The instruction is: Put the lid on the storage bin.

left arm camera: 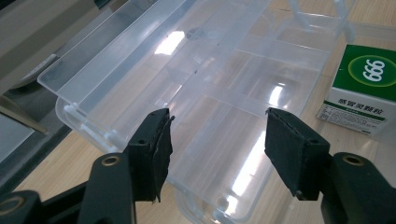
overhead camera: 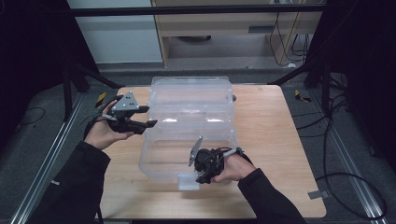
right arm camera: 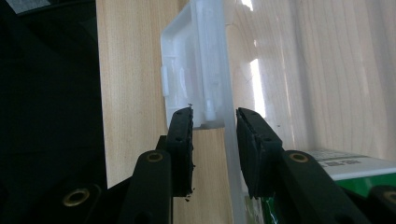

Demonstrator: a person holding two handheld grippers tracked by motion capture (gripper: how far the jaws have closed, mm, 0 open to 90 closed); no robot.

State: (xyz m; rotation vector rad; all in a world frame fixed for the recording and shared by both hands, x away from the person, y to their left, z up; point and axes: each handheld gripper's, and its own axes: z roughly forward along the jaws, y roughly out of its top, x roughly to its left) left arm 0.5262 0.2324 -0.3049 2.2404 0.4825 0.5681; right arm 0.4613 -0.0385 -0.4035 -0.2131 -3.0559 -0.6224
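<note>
Clear ribbed plastic box (overhead camera: 189, 126), lidless

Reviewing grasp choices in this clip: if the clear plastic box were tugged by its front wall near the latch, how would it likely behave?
The clear plastic box looks thin-walled, so that wall may flex rather than stay stiff. Nearly empty, it is probably light and could slide on the smooth wooden table. The right gripper straddles the glossy wall beside the latch; its pads might slip.

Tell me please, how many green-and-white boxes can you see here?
1: the green-and-white box stands on the table beside the clear plastic case. Others may be hidden.
</note>
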